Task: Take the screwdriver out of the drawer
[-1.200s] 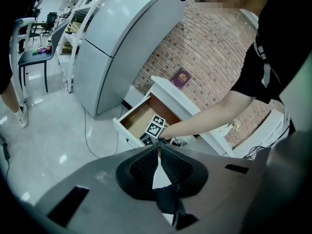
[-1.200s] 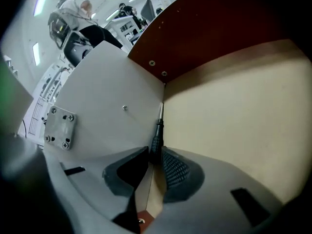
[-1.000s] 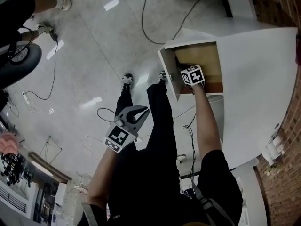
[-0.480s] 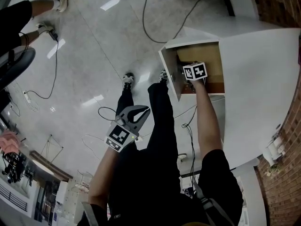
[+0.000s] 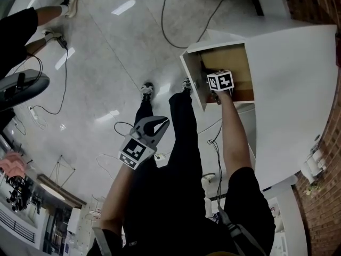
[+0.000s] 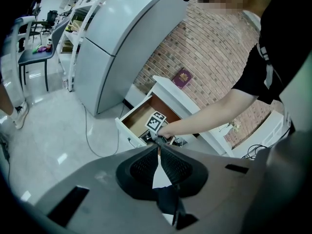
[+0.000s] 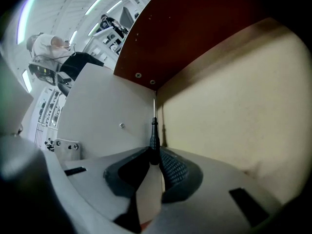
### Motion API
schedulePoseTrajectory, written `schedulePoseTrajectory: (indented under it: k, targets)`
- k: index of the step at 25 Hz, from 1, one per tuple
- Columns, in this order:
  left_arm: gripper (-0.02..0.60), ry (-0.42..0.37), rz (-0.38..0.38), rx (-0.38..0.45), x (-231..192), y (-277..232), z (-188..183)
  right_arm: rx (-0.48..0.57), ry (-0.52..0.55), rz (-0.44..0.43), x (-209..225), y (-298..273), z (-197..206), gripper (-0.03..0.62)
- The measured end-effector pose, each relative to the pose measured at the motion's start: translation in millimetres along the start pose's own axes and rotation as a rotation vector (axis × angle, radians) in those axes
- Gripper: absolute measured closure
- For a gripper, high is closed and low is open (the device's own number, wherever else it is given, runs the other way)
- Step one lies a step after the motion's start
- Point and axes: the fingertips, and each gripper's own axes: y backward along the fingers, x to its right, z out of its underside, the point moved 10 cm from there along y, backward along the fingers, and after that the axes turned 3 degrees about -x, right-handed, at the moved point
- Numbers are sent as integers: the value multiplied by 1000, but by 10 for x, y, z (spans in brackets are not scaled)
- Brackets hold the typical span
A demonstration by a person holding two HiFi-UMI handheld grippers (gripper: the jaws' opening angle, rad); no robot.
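The white cabinet's drawer point(image 5: 192, 82) stands pulled out, its wooden inside showing. My right gripper point(image 7: 154, 156) reaches down into it; in the head view only its marker cube point(image 5: 220, 81) shows above the drawer. Its pads are shut on the black handle of a thin screwdriver point(image 7: 154, 134), whose metal shaft points along the corner between the white drawer wall point(image 7: 107, 116) and the tan bottom. My left gripper point(image 5: 160, 122) hangs over the floor beside my legs, shut and holding nothing. In the left gripper view, the left gripper point(image 6: 158, 149) faces the drawer point(image 6: 127, 129) from a distance.
The white cabinet point(image 5: 293, 89) fills the right side, with a maroon booklet point(image 6: 182, 77) on top. Cables point(image 5: 176, 31) trail over the glossy floor. Another person point(image 5: 21, 20) and a chair point(image 5: 16, 84) are at the upper left. A grey fridge point(image 6: 122, 38) stands beyond the cabinet.
The right gripper's cube has rolled slightly and shifted a little within the drawer. The left gripper has stayed put. The person at the upper left has moved.
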Motion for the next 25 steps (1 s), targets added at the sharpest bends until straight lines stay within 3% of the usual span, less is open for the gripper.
schedulePoseTrajectory:
  k: [11, 25]
  targets:
    - [555, -85, 43, -20, 128, 231, -191, 146, -117, 7, -345, 535, 146, 477]
    - [555, -315, 60, -71, 406, 811, -482, 312, -200, 27, -1133, 1497, 550, 477]
